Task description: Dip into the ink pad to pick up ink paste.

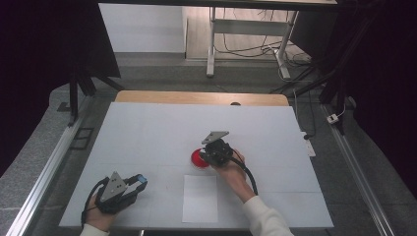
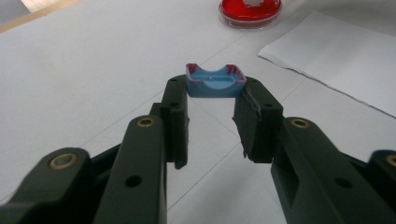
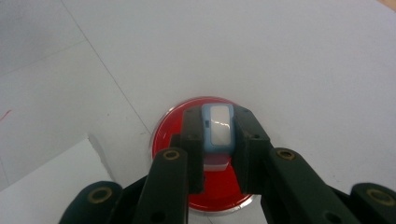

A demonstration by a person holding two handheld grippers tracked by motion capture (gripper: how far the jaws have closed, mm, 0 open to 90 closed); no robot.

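My right gripper (image 1: 206, 155) points down over a shallow red dish (image 1: 197, 159) near the middle of the white table. In the right gripper view my right gripper (image 3: 217, 119) is shut on a small blue-and-white block (image 3: 218, 135), which stands in the red dish (image 3: 210, 191). Whether the block touches the red surface I cannot tell. My left gripper (image 1: 137, 185) rests low at the front left. It is shut on a small blue cap (image 2: 215, 83) with red smears along its rim, and the blue cap (image 1: 142, 179) sticks out from the jaws.
A white sheet of paper (image 1: 200, 198) lies just in front of the dish, also seen as the paper (image 2: 336, 60) to the right of the cap. Metal rails (image 1: 44, 177) run along both table sides. Desk legs and cables (image 1: 275, 49) stand beyond the far edge.
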